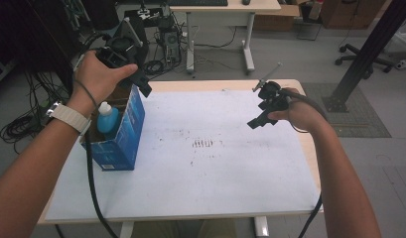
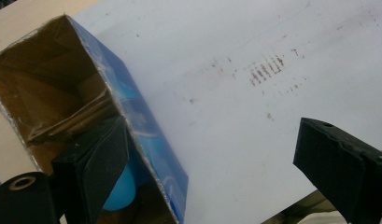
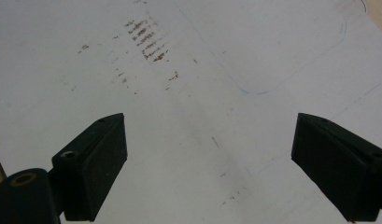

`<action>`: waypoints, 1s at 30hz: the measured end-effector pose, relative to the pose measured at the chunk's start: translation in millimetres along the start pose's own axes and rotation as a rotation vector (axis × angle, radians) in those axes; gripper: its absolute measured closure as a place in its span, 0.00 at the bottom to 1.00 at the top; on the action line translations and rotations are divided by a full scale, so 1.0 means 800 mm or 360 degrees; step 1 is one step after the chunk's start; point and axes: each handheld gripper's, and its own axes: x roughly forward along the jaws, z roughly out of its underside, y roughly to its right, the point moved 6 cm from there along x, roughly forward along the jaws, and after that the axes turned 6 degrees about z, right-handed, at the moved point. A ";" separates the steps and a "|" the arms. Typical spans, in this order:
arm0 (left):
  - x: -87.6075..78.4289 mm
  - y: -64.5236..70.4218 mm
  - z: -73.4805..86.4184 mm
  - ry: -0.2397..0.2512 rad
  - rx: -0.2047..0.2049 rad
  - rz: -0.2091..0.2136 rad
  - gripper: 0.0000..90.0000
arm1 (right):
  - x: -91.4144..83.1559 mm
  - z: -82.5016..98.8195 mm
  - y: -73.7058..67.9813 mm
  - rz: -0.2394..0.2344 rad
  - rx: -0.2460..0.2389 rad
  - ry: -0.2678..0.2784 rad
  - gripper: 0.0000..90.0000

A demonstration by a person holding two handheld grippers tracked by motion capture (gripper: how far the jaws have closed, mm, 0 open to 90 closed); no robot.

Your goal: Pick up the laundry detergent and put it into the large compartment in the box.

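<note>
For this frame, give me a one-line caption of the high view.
Left gripper open above a blue box holding a bottle; right gripper open over the table.

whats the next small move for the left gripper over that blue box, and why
Probably lower the left gripper a little into the open blue box toward the blue bottle. Its jaws stand wide with nothing between them, one hanging over the box mouth, and the bottle stands upright inside, untouched.

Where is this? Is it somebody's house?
Probably not a house; it looks like a lab or workshop. There is a desk with a keyboard, tangled cables on the floor, and a rolling office chair behind the table.
</note>
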 end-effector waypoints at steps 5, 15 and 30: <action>0.004 0.006 -0.001 -0.0011 0.0029 0.0014 0.12 | 0.000 0.000 0.000 0.0001 0.0000 -0.0001 0.12; 0.014 0.016 -0.003 -0.0028 0.0087 0.0056 0.12 | 0.000 0.001 0.001 0.0002 0.0002 0.0000 0.12; 0.034 0.036 -0.005 -0.0051 0.0159 0.0100 0.12 | 0.001 0.001 0.001 -0.0001 0.0006 -0.0003 0.12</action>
